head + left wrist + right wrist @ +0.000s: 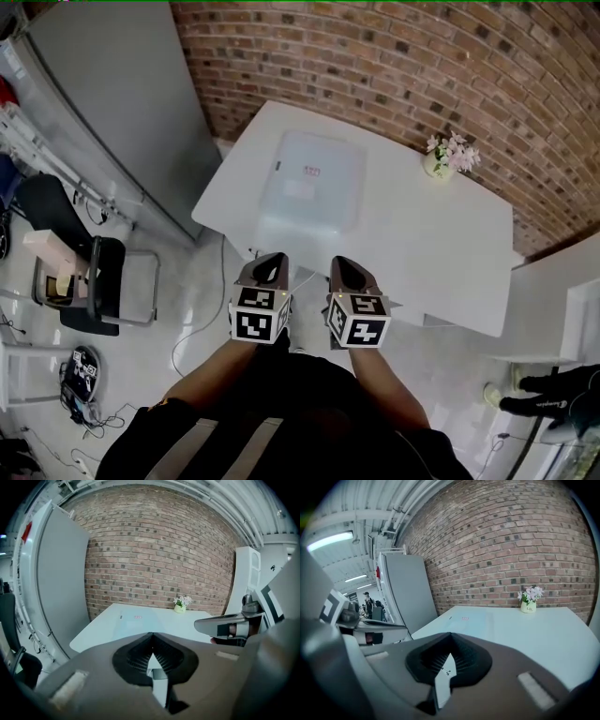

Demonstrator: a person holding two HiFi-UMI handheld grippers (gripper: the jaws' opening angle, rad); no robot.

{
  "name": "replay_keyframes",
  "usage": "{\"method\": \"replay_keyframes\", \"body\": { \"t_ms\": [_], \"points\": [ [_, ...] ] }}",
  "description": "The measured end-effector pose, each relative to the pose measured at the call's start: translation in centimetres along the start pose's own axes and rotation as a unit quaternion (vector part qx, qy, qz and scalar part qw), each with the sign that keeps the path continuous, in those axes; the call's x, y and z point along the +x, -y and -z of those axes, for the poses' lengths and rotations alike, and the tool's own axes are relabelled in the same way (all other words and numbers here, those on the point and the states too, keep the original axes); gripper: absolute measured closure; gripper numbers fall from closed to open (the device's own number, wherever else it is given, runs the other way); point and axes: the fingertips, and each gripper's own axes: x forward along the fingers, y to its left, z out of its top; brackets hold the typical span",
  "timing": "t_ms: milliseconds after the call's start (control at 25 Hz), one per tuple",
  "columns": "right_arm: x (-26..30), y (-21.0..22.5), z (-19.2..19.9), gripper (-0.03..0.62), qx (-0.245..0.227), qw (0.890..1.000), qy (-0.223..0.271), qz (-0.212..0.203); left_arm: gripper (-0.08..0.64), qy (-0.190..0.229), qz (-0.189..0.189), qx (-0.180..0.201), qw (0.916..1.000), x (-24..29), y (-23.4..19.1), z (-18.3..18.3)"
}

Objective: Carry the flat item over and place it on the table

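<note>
A flat, pale translucent sheet-like item (pixel 314 183) with a small red mark lies on the white table (pixel 441 253), toward its left half. It also shows in the left gripper view as the flat item (pixel 136 619) and in the right gripper view as the flat item (pixel 471 620). My left gripper (pixel 271 261) and right gripper (pixel 345 265) hang side by side just off the table's near edge, close to my body. Both are shut with nothing held. The left gripper's jaws (pixel 152 635) and the right gripper's jaws (pixel 451 637) point across the table.
A small pot of pink flowers (pixel 448 157) stands at the table's far right, by the brick wall. A tall grey cabinet (pixel 112 103) rises left of the table. A black chair (pixel 108 281) and cables sit on the floor at left; a person's shoe (pixel 544 403) is at right.
</note>
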Motion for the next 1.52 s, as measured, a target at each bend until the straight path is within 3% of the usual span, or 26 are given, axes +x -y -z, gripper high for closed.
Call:
{"method": "replay_keyframes", "body": {
  "t_ms": [400, 840, 1520],
  "points": [
    [-5.8, -4.1, 2.8, 0.592, -0.001, 0.999, 0.015, -0.031, 0.557, 0.018, -0.036, -0.004, 0.9992, -7.9, 1.8, 2.7],
    [-9.1, -9.5, 1.4, 0.592, -0.004, 0.997, 0.053, -0.046, 0.556, 0.049, -0.056, 0.015, 0.9971, -13.9, 0.3, 1.6],
    [-12.6, -21.1, 5.0, 0.592, -0.007, 0.998, 0.060, 0.016, 0.557, 0.071, -0.007, 0.036, 0.9968, -23.3, -6.6, 5.5]
  ]
}}
